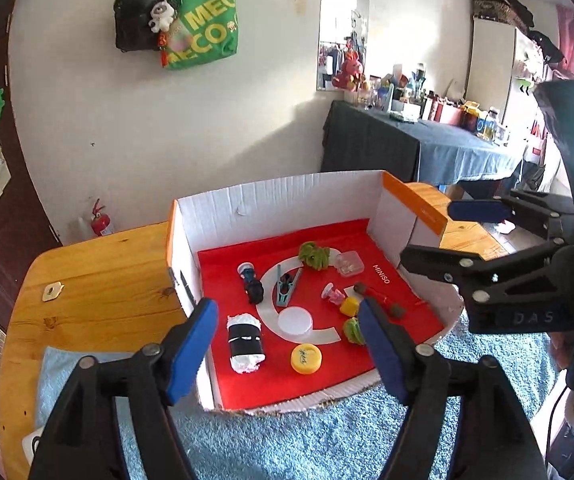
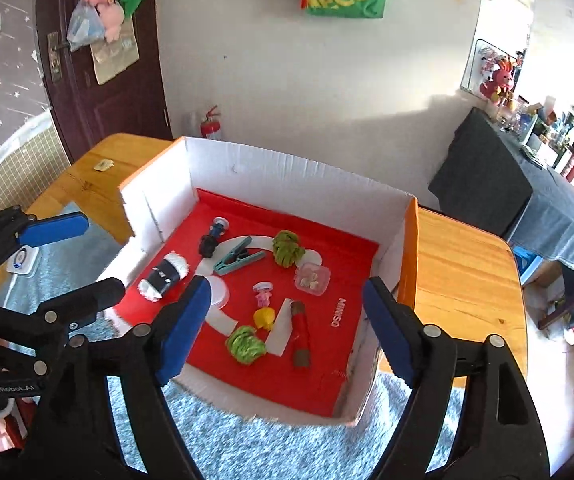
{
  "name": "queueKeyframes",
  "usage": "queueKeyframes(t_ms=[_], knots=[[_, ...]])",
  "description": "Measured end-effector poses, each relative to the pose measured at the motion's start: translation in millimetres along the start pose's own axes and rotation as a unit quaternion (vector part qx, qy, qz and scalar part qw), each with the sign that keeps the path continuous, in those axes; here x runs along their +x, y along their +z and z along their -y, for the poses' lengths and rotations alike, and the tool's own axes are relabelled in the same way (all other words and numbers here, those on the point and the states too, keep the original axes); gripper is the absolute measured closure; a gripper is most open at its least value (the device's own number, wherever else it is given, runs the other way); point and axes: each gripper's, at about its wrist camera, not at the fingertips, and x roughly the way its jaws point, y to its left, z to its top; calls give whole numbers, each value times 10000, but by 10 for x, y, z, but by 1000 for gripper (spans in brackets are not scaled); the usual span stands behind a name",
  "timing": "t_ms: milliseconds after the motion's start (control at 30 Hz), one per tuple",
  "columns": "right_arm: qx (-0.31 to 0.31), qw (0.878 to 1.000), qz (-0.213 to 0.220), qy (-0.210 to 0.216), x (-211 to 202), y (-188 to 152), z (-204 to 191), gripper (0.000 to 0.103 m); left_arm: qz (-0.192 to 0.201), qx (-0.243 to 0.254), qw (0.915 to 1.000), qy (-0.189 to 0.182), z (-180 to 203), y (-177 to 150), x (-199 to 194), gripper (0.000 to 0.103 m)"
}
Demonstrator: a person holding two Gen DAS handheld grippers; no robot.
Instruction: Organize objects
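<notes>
Left wrist: hand-held gripper (image 1: 287, 344) open, empty.

Both grippers are showing black plastic arms, silver rivets and blue fingertip pads (image 1: 191, 344); the right gripper (image 1: 437, 236) is glowing green.

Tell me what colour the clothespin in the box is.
Teal. The clothespin shows best in the right wrist view, lying on the box's red floor.
</notes>
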Motion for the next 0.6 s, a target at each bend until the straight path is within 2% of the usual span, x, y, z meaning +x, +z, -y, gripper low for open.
queueKeyframes(t_ms=[200, 300, 400, 467, 600], knots=[[105, 9996, 257, -27, -202, -164, -63, 18, 225, 52, 9997, 10, 64, -91, -184, 20], [202, 9992, 333, 97, -277, -243, -85, 15, 314, -2, 9995, -21, 69, -141, -254, 13], [173, 9989, 445, -15, -347, -341, -133, 13, 388, -40, 9992, 2, 75, -232, -318, 12], [180, 9983, 543, -98, -400, -432, -160, 8, 381, -96, 9992, -15, 76, -307, -336, 6], [316, 9978, 583, -91, -420, -606, -191, 7, 425, -231, 9988, -49, 72, -457, -365, 4]])
